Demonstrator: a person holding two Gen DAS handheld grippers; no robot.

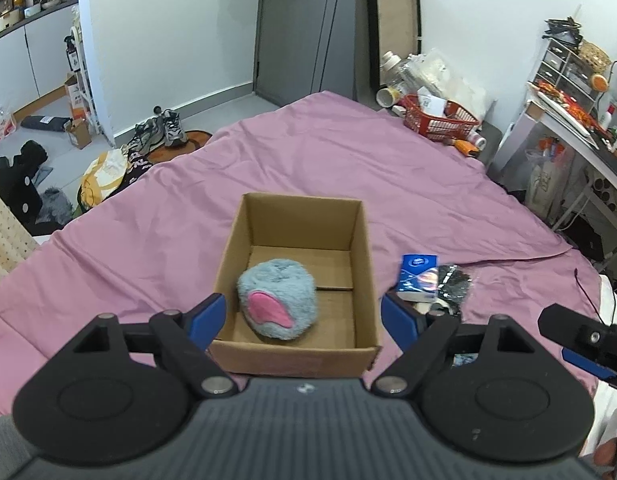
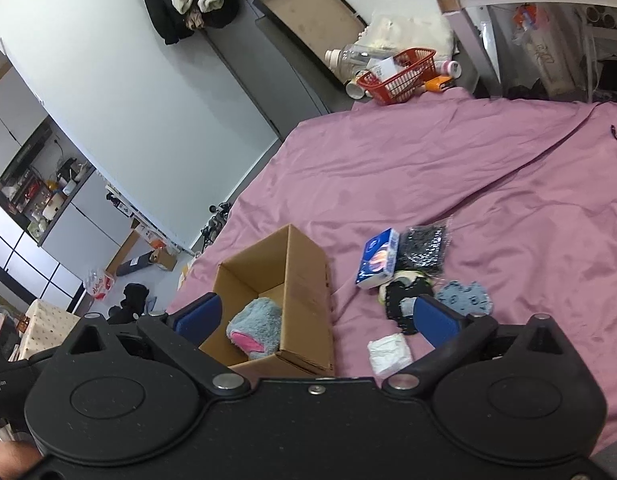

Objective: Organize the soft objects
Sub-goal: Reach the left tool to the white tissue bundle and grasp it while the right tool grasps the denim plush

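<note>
A: Bedsheet (image 1: pixel 348 168) first: pink, wrinkled, it fills most of what I see from both wrists. What sits on it?

B: Cardboard box (image 1: pixel 296 280), open at the top, straight ahead of my left gripper (image 1: pixel 304 316). In it lies the fluffy blue toy (image 1: pixel 278 304) with a pink patch, against the near left corner of the floor.

A: And my grippers?

B: I read both as spread wide and holding nothing. The left one's 2 blue fingers straddle the box's near edge from above. My right gripper (image 2: pixel 316 316) hangs to the right of the box, angled over its corner, with the toy showing between the fingers.

A: What is outside the box?

B: Right of it I count a loose cluster. Blue tissue pack (image 2: pixel 378 258) lies nearest the box, touching a black mesh pouch (image 2: pixel 424 246) on its far side. Closer to me are a black and pale fabric piece (image 2: pixel 404 296), a blue knitted cloth (image 2: pixel 466 298) and a white folded tissue (image 2: pixel 390 354), which lies just beside my right finger.

A: Farther off?

B: Red basket (image 1: pixel 440 122) at the sheet's far edge.
</note>
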